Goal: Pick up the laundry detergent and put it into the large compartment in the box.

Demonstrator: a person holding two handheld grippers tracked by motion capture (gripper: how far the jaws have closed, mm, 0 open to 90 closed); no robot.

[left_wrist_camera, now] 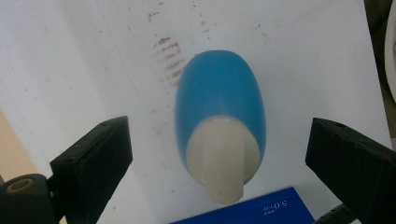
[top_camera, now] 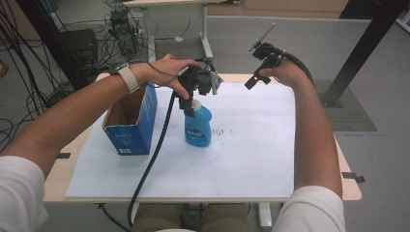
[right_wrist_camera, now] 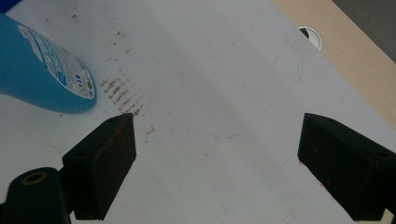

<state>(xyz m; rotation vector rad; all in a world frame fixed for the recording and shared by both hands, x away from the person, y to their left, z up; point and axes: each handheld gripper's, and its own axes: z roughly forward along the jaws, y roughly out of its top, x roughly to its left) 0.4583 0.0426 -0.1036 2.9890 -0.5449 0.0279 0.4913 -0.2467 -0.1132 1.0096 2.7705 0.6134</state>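
- Leftmost, a blue cardboard box (top_camera: 131,122) stands open-topped at about nine o'clock on the white sheet (top_camera: 241,159), just beside the bottle — probably the place the bottle belongs to, though I can't say which way the work runs.
- Next, the blue bottle (top_camera: 198,126) stands upright a little left of the sheet's middle, long axis vertical, white cap (left_wrist_camera: 223,161) pointing straight up. From above its body is an oval, with the long way of that oval running from twelve to six o'clock in the left gripper view.
- Directly over it, the left gripper (top_camera: 191,104) points down at the cap. Its jaws are spread wide, one at nine and one at three o'clock of the cap, both well apart from it and touching nothing — a stance that looks made for closing across the bottle's narrow width rather than its long one.
- Further right, brown smudges (right_wrist_camera: 122,95) mark the sheet near the bottle's foot.
- Rightmost, the right gripper (top_camera: 256,77) hangs at about one o'clock over the far edge of the table (top_camera: 348,188), jaws spread and empty, tilted toward the sheet; I'd judge it is simply held clear while the left hand works.
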